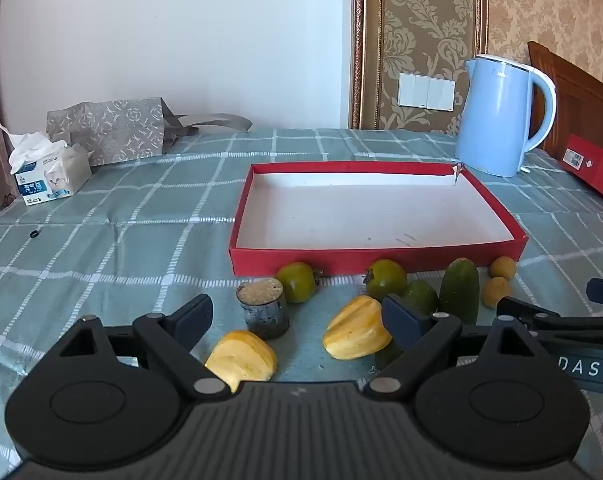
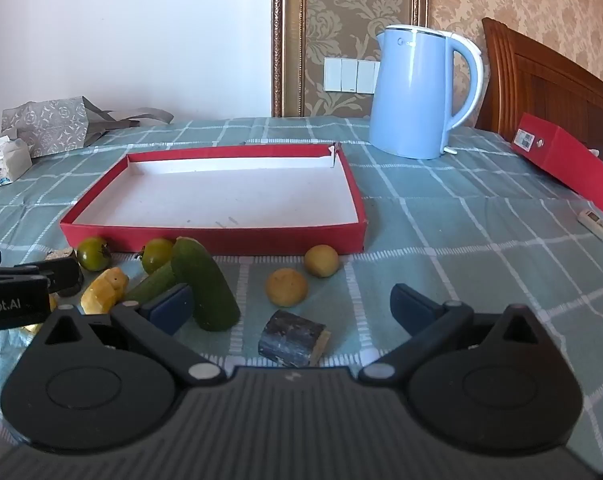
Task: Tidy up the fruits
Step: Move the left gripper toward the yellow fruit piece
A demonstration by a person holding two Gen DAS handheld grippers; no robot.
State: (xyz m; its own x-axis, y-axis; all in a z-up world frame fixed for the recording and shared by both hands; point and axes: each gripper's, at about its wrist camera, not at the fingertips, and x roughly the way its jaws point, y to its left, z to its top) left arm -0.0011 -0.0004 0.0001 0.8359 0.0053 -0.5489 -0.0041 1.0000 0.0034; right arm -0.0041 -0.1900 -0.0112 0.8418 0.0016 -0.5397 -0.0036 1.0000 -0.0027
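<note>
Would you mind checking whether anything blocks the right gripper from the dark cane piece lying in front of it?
Nothing visible does: the cane piece lies on bare cloth between the open right gripper fingers.

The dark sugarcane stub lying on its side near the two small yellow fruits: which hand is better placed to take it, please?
Right: the dark sugarcane stub lies between the open right gripper fingers.

White wall (image 1: 173,40), damask wallpaper (image 2: 521,0), wooden headboard (image 2: 541,80), possibly chair; daylight.
</note>
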